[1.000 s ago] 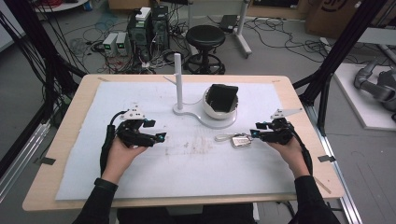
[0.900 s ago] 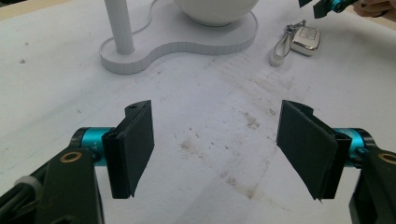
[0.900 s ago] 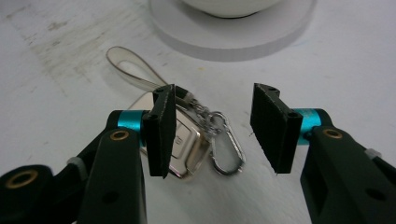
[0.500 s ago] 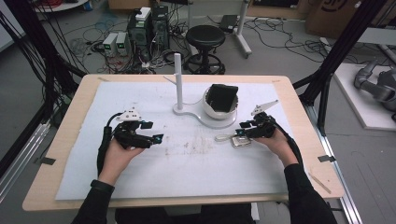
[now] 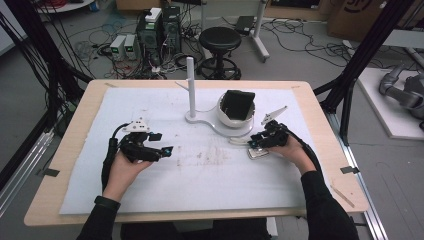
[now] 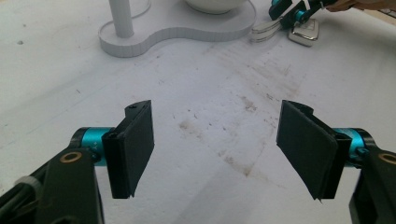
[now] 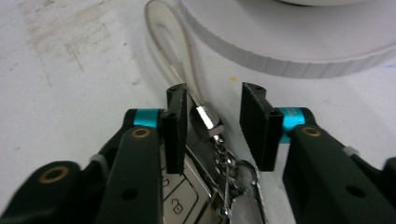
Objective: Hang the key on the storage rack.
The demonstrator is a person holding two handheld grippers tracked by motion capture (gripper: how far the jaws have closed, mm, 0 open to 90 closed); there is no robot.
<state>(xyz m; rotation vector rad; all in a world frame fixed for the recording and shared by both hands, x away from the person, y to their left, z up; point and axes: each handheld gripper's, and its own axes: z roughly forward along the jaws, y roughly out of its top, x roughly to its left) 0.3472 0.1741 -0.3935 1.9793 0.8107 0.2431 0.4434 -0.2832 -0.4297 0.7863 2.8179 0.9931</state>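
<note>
In the high view the person's two forearms come in at 6 o'clock, and the left gripper (image 5: pixel 167 150) lies at about 9 o'clock of the table's middle, resting low over the white mat (image 5: pixel 210 185), its jaws standing wide apart with nothing between them; the left gripper view shows bare, stained mat in the gap. At about 3 o'clock the right gripper (image 5: pixel 256 144) sits down on the mat over the car key (image 5: pixel 259 154), which lies flat with its silver body just under the jaws. In the right gripper view the jaws have just been closing and now straddle the key's metal ferrule (image 7: pixel 207 122): the left pad is touching or nearly touching it, the right pad stands clear, so the key is between them but not pinched. From the ferrule a pale cord loop (image 7: pixel 169 42) runs toward 12 o'clock, ending just beside the white stand base (image 5: pixel 220 125). Farther on, the base carries a white bowl (image 5: pixel 235 119) holding a black object (image 5: pixel 237 102) at 1 o'clock, and an upright white post (image 5: pixel 190 85) at 12 o'clock.
</note>
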